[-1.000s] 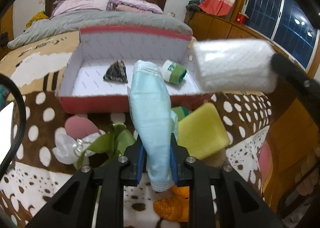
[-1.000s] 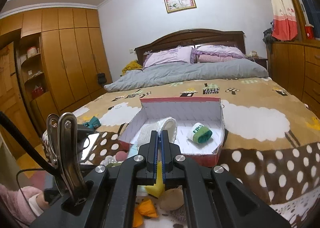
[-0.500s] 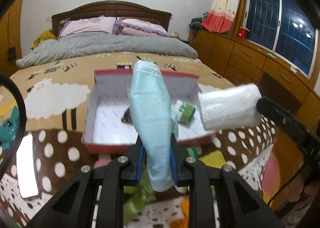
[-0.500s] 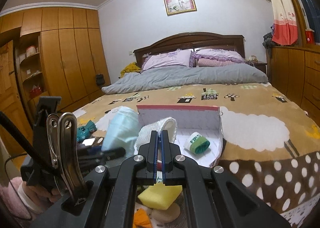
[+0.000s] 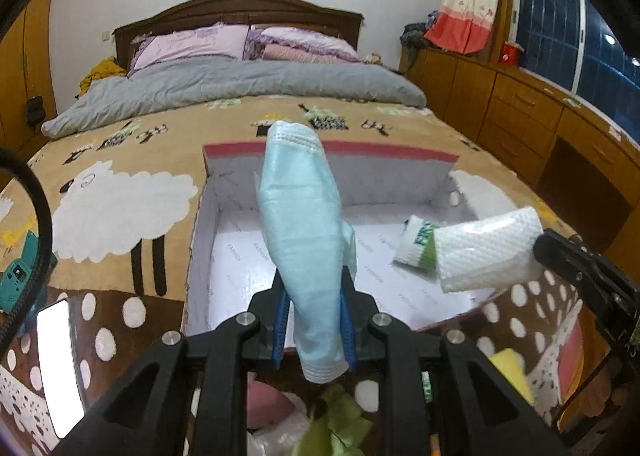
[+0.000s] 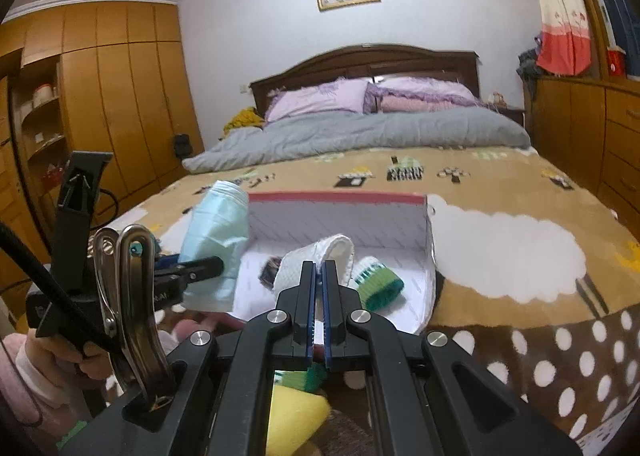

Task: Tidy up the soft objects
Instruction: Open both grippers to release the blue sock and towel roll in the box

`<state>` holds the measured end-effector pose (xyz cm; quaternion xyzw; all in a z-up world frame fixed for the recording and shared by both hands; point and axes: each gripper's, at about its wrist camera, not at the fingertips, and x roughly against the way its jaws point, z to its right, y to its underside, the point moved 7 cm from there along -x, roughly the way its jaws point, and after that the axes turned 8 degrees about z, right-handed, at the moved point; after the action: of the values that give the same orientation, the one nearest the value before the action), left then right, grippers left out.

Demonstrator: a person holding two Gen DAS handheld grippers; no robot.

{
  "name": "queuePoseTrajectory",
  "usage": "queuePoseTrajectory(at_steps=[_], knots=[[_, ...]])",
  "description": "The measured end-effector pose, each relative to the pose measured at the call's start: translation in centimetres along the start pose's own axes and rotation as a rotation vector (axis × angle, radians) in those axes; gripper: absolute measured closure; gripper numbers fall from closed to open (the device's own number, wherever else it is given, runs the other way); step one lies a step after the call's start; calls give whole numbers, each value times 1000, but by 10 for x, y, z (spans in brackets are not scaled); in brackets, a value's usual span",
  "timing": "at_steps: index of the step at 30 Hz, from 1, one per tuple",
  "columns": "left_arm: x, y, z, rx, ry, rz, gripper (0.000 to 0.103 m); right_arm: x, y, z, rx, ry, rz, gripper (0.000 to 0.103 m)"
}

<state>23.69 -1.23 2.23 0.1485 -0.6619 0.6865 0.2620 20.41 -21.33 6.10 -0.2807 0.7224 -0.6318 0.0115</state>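
Box [image 5: 224, 223] on the bed holds a rolled sock [image 5: 416, 244] and a dark item [image 6: 270, 271]; left tongs [image 5: 314, 316] are clamped on a blue mask [image 5: 300, 223], right tongs [image 6: 318, 288] on a white tissue pack [image 6: 320, 260], both not yet dropped, while a yellow sponge [image 6: 294, 416] is left outside.

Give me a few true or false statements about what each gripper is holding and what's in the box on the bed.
1. The left gripper holds a light blue face mask. True.
2. The right gripper is open and holds nothing. False: its fingers are shut on a white rolled cloth.
3. A green-and-white roll lies inside the red box. True.
4. The red box sits on the floor. False: it rests on the bed blanket.
5. The yellow sponge lies in the box. False: it lies outside, near the camera.
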Motion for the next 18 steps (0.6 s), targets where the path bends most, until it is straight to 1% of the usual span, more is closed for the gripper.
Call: queuePoseTrajectory(at_steps=[6, 11, 13, 14, 15, 16, 17, 18], knots=[[-23, 10, -9, 18, -16, -44, 80, -22, 20, 20, -12, 36, -62, 99], [-31, 14, -14, 27, -22, -58, 80, -29, 29, 28, -17, 54, -90, 99], [-32, 13, -15, 26, -22, -58, 76, -30, 31, 30, -15, 57, -95, 99], [-32, 13, -13, 25, -20, -58, 70, -30, 31, 30, -17, 57, -97, 98], [-31, 13, -14, 25, -21, -57, 63, -31, 31, 30, -20, 55, -102, 96], [-30, 12, -14, 24, -22, -55, 60, -31, 31, 30, -21, 56, -105, 91], [-28, 11, -14, 21, -22, -50, 55, -32, 31, 30, -22, 60, -106, 84], [-25, 11, -14, 18, -22, -46, 53, -32, 30, 30, -24, 62, -105, 80]])
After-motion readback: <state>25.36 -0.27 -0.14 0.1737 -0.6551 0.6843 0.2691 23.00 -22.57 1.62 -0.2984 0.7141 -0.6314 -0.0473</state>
